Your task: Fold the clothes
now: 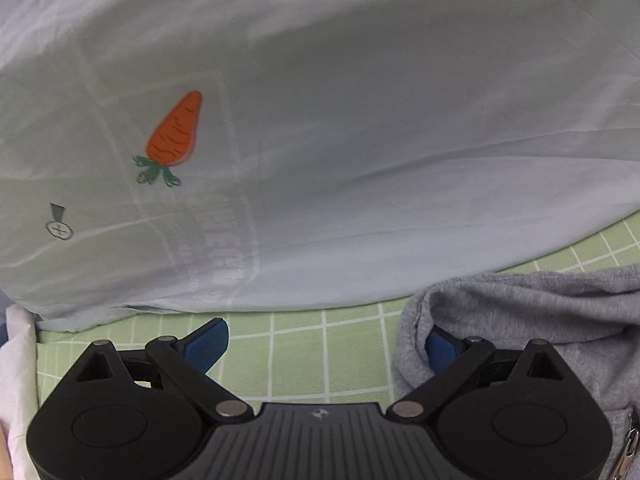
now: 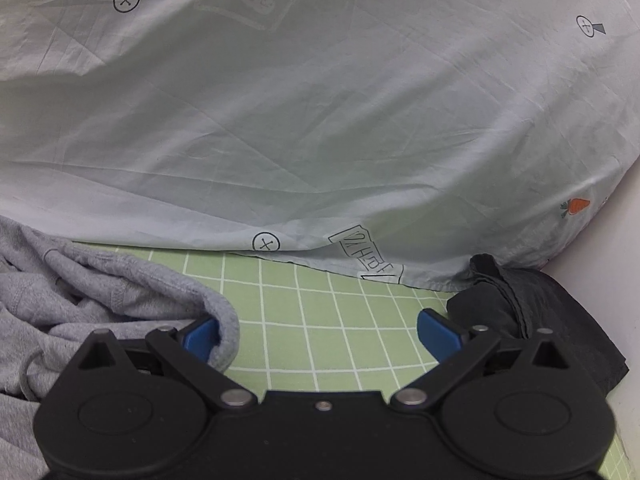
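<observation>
A crumpled grey hoodie [image 1: 540, 320] lies on the green checked sheet [image 1: 296, 356], at the right in the left wrist view and at the left in the right wrist view [image 2: 100, 292]. My left gripper [image 1: 326, 344] is open, its right blue finger [image 1: 440, 348] tucked against the hoodie's edge. My right gripper [image 2: 318, 336] is open, its left blue finger [image 2: 202, 336] against a fold of the hoodie. Neither grips any cloth. A dark folded garment [image 2: 532, 312] lies by the right gripper's right finger.
A pale blue-grey quilt [image 1: 360, 120] with a carrot print [image 1: 174, 132] bulges just ahead of both grippers and also fills the right wrist view [image 2: 320, 120]. White cloth [image 1: 16, 360] lies at the left edge. A white wall [image 2: 612, 240] stands at the right.
</observation>
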Tool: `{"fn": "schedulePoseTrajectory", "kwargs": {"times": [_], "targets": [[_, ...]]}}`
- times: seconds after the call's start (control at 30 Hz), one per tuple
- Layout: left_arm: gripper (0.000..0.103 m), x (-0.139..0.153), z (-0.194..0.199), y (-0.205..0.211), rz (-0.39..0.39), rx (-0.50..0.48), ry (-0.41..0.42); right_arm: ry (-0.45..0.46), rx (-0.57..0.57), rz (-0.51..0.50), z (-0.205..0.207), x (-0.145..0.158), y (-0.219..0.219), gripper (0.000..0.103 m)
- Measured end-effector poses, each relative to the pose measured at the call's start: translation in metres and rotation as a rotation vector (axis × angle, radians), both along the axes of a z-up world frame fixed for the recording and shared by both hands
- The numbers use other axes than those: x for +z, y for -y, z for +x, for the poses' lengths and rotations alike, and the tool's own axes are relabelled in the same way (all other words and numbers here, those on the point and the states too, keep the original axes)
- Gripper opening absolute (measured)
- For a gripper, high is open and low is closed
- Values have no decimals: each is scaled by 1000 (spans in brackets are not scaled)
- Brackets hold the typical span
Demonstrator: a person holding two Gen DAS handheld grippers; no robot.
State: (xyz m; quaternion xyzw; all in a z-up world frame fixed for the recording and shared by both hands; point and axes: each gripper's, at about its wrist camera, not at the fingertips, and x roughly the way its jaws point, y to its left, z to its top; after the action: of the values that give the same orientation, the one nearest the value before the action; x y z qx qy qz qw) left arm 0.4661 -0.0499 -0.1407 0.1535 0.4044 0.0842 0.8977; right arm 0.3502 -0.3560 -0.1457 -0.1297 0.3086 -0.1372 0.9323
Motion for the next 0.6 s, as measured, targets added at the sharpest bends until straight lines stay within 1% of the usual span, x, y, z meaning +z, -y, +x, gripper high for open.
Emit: {"fn": "schedulePoseTrajectory", "kwargs": {"times": [0.07, 0.13, 0.23, 0.3, 0.37, 0.43, 0.53, 0.6], "targets": [[98, 16, -22, 4, 44, 10, 87, 19, 7, -12, -6, 8, -3, 101], [98, 33, -48, 7, 65, 30, 165, 42, 12, -27, -15, 17, -6, 101], [98, 54, -91, 5, 49, 57, 242, 79, 33, -67, -34, 29, -13, 101], [98, 66, -123, -1, 25, 74, 268, 98, 45, -78, -49, 37, -15, 101], [98, 73, -152, -9, -11, 94, 279, 113, 59, -77, -66, 44, -16, 101], [98, 74, -179, -18, -53, 124, 268, 125, 75, -73, -84, 49, -18, 102], [98, 69, -213, -26, -74, 140, 241, 128, 102, -71, -113, 49, -25, 102], [98, 58, -233, -29, -79, 148, 194, 114, 114, -63, -130, 45, -29, 102]]}}
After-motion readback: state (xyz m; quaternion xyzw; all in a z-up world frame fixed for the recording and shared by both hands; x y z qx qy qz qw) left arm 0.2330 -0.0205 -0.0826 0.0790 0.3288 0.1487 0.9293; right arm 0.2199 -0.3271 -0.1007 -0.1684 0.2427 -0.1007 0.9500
